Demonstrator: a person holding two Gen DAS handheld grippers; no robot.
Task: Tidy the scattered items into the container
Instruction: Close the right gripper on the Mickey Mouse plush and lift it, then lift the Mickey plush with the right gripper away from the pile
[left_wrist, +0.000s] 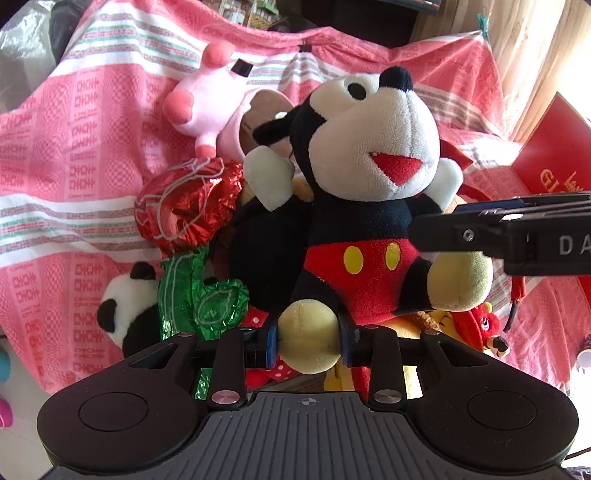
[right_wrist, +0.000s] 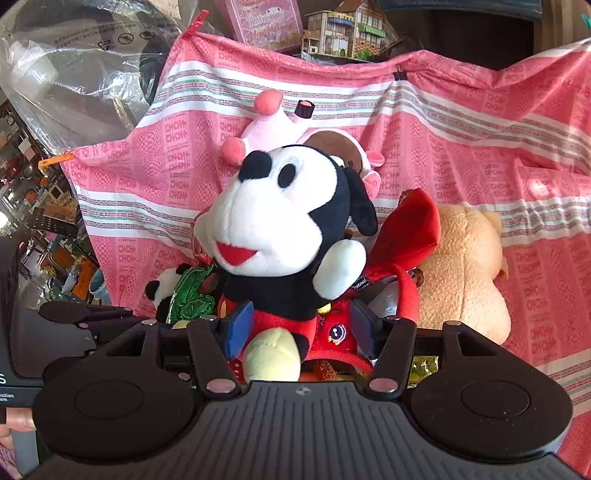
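Left wrist view: left gripper is angled steeply down, blue pads pinched on one yellow foot of the mouse plush. The foot is squeezed between both pads. The plush sits upright atop a pile of toys lined by a pink cloth. Beside it are seen a foil rose, a green foil piece, a panda and a pink plush. The right gripper is seen entering from the right edge, level with the mouse's other foot; its fingertips are not resolved here. A red box stands at far right.

Right wrist view: right gripper is tilted down at the mouse plush from the opposite side. Its pads are spread, standing either side of the red shorts with gaps visible; no pinch is seen. A yellow foot lies low between the fingers. A red plush and a beige plush are packed just right of the mouse. The left gripper is seen at left edge. Pink cloth is clipped up behind the pile.
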